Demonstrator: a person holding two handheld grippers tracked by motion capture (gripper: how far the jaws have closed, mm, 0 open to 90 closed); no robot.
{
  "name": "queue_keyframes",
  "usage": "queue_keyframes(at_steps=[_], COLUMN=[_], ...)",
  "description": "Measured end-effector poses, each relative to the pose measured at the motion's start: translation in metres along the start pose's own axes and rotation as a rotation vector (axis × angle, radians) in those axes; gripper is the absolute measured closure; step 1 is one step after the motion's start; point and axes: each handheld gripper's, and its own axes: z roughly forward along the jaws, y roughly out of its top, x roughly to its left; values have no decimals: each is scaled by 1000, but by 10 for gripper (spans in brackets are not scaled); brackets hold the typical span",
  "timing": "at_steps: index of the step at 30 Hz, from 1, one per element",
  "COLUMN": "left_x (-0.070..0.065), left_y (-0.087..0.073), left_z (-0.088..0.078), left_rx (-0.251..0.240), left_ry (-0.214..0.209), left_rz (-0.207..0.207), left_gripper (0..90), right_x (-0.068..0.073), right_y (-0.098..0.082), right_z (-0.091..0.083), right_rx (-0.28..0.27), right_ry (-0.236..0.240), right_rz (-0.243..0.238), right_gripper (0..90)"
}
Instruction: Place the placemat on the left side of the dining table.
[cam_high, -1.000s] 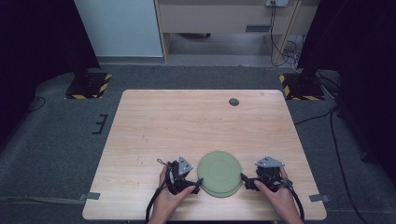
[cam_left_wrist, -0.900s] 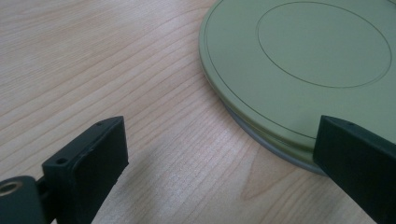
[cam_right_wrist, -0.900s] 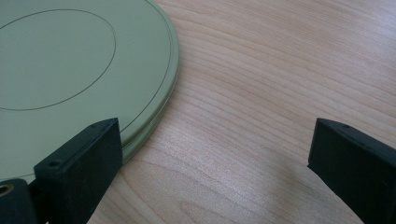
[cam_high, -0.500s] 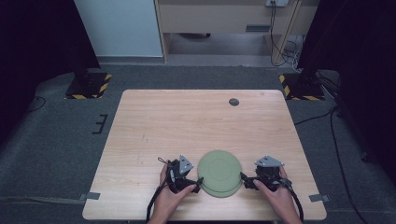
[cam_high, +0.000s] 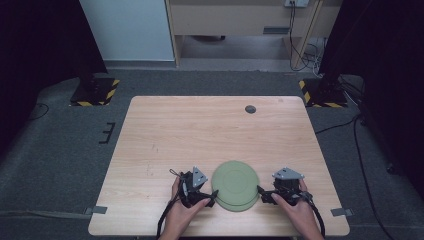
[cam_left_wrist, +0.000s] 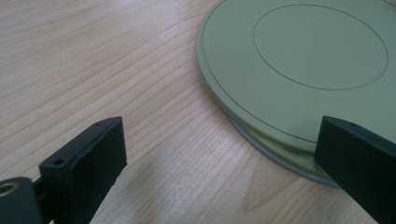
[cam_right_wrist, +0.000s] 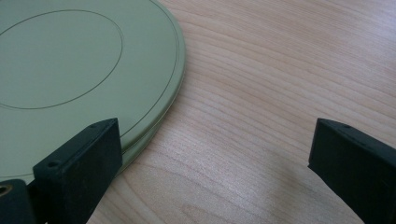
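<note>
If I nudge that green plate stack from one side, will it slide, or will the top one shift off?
The green plate stack lies flat and low on the smooth wooden table, so it would probably slide rather than tip. The top plate already sits slightly offset from the one beneath, so it may shift. Its thin, smooth rim could slip between the open left gripper and right gripper.
</note>
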Motion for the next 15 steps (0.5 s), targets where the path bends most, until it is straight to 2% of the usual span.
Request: queue_keyframes(at_steps=[6,15], left_x=[2,2], left_y=[1,2], left_z=[2,3], left_rx=[1,-3], left_ry=[0,17], left_rz=[-9,1], left_gripper=[4,3], right_x=[-1,0], right_y=[0,2], right_z=[1,3], right_rx=[-5,-11], right_ry=[-6,-17], right_rz=[-1,5], right_gripper=[28,30])
